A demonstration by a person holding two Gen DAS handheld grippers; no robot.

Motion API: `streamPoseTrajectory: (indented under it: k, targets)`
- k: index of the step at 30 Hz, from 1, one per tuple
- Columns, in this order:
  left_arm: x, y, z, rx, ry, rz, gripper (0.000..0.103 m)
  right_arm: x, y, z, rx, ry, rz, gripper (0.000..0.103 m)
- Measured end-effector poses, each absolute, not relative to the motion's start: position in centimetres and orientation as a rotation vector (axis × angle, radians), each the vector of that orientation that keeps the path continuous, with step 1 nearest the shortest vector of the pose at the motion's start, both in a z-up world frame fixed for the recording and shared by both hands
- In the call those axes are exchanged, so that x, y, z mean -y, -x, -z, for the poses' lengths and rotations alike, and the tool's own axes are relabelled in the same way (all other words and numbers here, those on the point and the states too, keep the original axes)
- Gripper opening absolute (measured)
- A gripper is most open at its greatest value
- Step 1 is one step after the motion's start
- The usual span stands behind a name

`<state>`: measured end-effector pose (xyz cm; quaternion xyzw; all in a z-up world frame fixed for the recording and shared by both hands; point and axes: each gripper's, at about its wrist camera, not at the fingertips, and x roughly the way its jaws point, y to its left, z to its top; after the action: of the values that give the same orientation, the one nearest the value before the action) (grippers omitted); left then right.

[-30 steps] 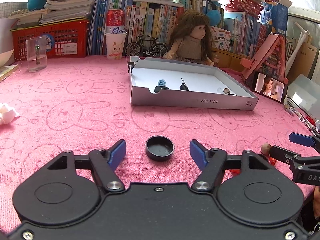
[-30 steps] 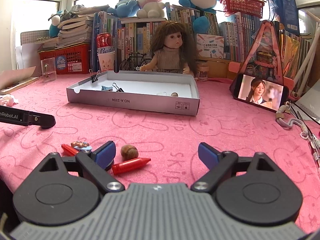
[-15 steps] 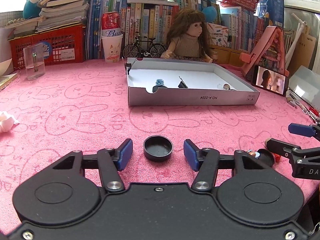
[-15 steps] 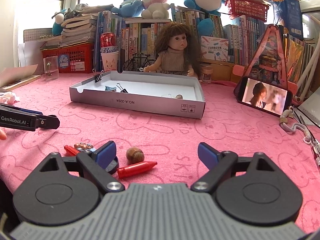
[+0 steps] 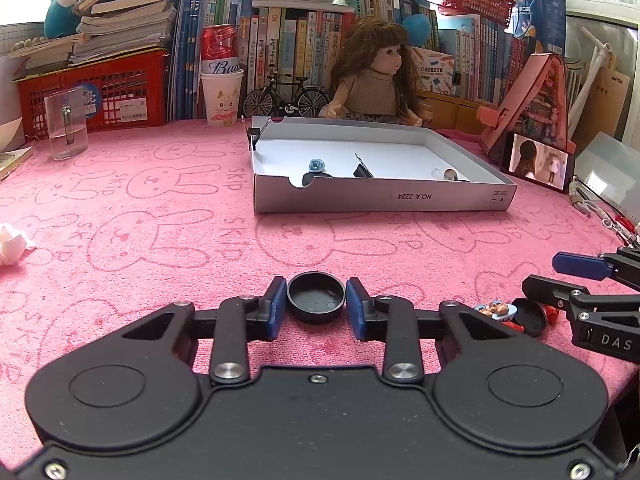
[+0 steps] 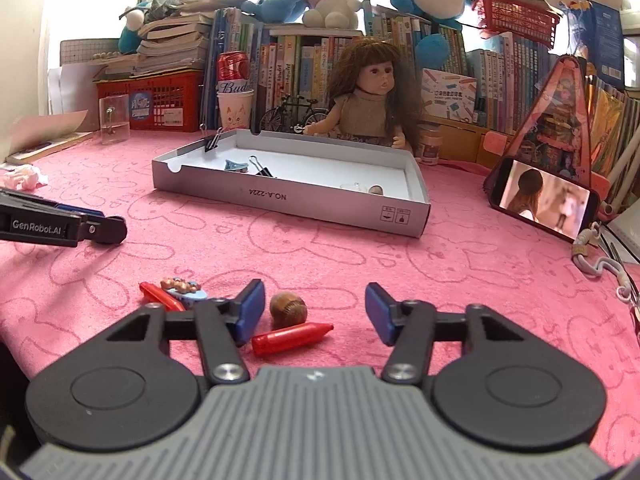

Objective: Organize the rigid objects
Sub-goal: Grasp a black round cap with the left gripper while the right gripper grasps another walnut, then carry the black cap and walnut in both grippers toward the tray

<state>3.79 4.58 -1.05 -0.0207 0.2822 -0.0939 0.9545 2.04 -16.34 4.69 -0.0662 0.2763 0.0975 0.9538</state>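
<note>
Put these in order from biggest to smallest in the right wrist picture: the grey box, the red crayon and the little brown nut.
1. Grey box, biggest though farthest from the camera.
2. Red crayon.
3. Brown nut, right beside the crayon, so that comparison is fair.

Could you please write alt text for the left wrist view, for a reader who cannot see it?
The left gripper has just been closing around a round black cap on the pink cloth; beyond lies a shallow grey box holding small items.
</note>
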Motion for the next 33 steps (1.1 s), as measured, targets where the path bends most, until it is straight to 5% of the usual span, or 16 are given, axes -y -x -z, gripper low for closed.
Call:
streamPoseTrajectory:
  k: [6,33]
  targets:
    - [-4.5,-3.8,0.9,-0.574,0.048,0.196,0.031,15.8,-1.9,-5.0,-0.560,0.145,-0.222,0.024]
    - [-4.5,-5.4,-1.3,-0.526,0.086,0.190,0.030,16.5,-4.2,-6.4,-0.540,0.095,-0.164,0.023]
